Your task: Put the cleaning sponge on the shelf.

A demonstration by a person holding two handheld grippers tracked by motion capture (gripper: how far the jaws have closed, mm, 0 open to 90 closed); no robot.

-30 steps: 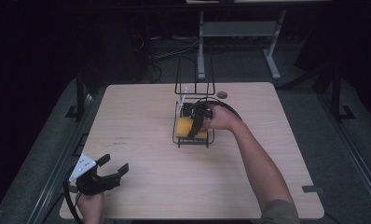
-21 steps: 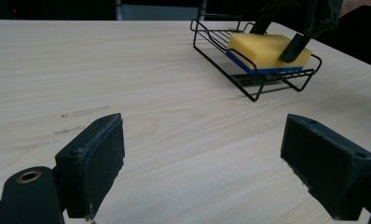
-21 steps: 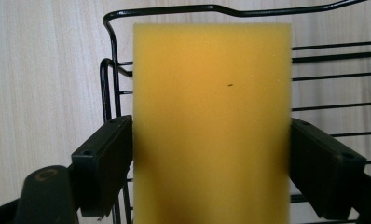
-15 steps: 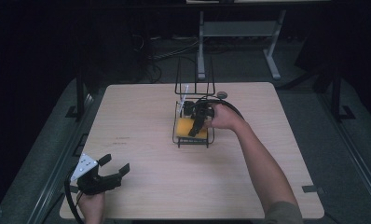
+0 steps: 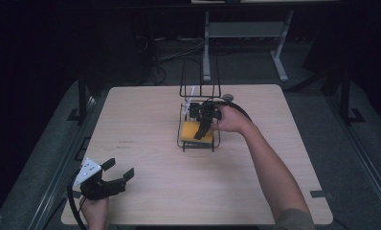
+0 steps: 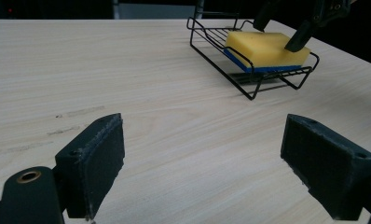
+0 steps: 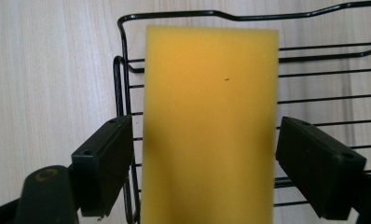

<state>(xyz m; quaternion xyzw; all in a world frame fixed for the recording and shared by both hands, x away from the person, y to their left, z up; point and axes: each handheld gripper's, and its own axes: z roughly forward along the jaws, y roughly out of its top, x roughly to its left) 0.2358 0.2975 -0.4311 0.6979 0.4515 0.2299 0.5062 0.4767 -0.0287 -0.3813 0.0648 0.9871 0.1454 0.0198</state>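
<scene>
High view: wooden table (image 5: 145, 120) at frame centre; black wire rack (image 5: 197, 139) just above centre, holding a yellow sponge (image 5: 191, 129) with a blue underside. Right gripper (image 5: 200, 128) reaching in from the lower right, poised over the sponge. Left gripper (image 5: 116, 173) at lower left, near the table's front edge, well apart from the rack.

Left gripper view: jaws spread wide, nothing between them but bare table (image 6: 127, 93); rack (image 6: 249, 84) and sponge (image 6: 265, 49) at upper right, with the right gripper's (image 6: 278, 30) jaw tips at either side of the sponge's far end.

Right gripper view: sponge (image 7: 209, 126) upright through the middle of the frame, lying in the rack (image 7: 123, 70); right gripper (image 7: 204, 163) with jaws spread, one on each long side of the sponge, both close beside it. Contact not discernible; no squeeze visible in the foam.

Step in hand, judged: taking hold of the sponge, or letting go of it; not decidable from these views. For a good grasp: jaws level and centred across the width, lowered enough to catch the foam's sides without snagging the wires, closed gently, then lifted straight up. Risk: a tilted or shallow grip dragging the light rack along.
</scene>
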